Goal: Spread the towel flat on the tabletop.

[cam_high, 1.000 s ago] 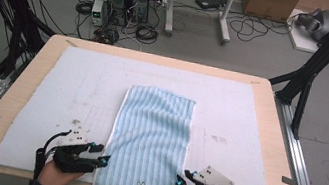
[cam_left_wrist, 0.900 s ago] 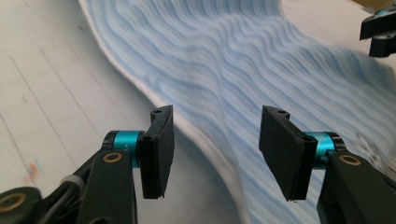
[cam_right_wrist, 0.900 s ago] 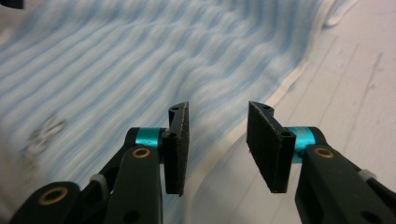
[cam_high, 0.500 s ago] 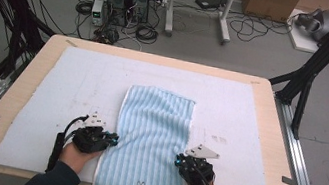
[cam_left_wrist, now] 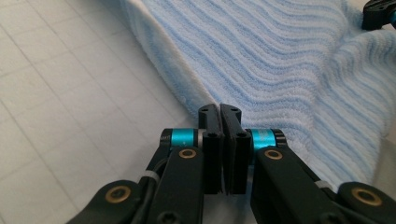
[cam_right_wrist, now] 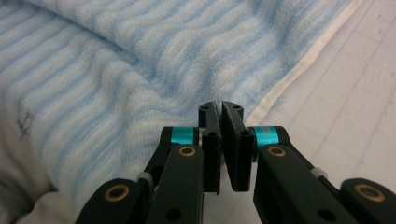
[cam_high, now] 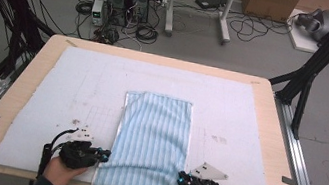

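High view: we see a light blue striped cloth towel with a white hem point(cam_high: 152, 141) lying on a pale padded mat point(cam_high: 77, 88) on the wooden table point(cam_high: 14, 98). The towel runs from the middle of the table down to the 6 o'clock edge, and its near end hangs a little over that edge.

Our left gripper point(cam_high: 104, 155) sits at about 7 o'clock, touching the towel's left side. Our right gripper point(cam_high: 182, 178) sits at about 5 o'clock, touching the towel's right side. In both gripper views the black jaws are pressed together, with the tips right on the white hem. The cloth bunches up into soft waves beside them, so we think each gripper is pinching the hem.

We think the step in hand is to lift the near end and fold it toward 12 o'clock. To do it well, we should:
- keep both pinches tight, because the hem is thin and could slip out;
- raise both hands together, at the same height;
- carry the end straight toward 12 o'clock, so the stripes stay lined up;
- lay the near corners right on the far corners.
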`<state>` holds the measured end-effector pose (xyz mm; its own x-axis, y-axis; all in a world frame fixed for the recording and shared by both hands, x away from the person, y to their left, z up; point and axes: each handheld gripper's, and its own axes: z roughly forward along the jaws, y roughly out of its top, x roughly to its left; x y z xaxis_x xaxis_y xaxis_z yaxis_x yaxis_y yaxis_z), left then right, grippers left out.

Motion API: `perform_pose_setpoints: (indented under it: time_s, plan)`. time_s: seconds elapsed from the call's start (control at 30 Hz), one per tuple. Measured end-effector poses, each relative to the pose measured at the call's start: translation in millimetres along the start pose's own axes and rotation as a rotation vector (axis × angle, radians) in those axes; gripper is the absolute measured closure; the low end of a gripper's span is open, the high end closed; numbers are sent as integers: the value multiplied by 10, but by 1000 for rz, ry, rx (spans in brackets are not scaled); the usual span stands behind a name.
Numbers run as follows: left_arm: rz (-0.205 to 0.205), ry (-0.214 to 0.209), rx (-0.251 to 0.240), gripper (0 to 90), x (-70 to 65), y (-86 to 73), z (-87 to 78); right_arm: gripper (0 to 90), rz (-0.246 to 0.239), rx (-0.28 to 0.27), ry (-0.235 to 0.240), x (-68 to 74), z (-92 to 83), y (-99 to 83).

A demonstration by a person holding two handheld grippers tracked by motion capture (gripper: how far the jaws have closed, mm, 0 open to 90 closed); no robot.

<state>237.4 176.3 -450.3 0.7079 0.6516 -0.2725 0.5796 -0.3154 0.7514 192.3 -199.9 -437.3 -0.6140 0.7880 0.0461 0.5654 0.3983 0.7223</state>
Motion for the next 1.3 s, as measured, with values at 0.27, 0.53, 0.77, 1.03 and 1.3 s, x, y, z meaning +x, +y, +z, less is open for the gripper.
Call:
perform_pose_setpoints:
  time_s: [0.27, 0.53, 0.77, 1.03, 1.3]
  plan:
    - [-4, 47, -110, 481, 146, 258, -74, 659, 37, -75, -19, -142, -9, 134]
    - [29, 69, -234, 407, 400, 578, -39, 517, 62, -106, -69, -378, 133, 374]
    - [67, 112, -266, 433, 573, 842, 44, 404, 65, -119, -71, -546, 229, 584]
    - [63, 135, -258, 450, 817, 1167, 126, 383, 44, -122, -57, -685, 329, 763]
    - [38, 155, -287, 295, 925, 1520, 98, 313, 41, -112, -44, -790, 405, 845]
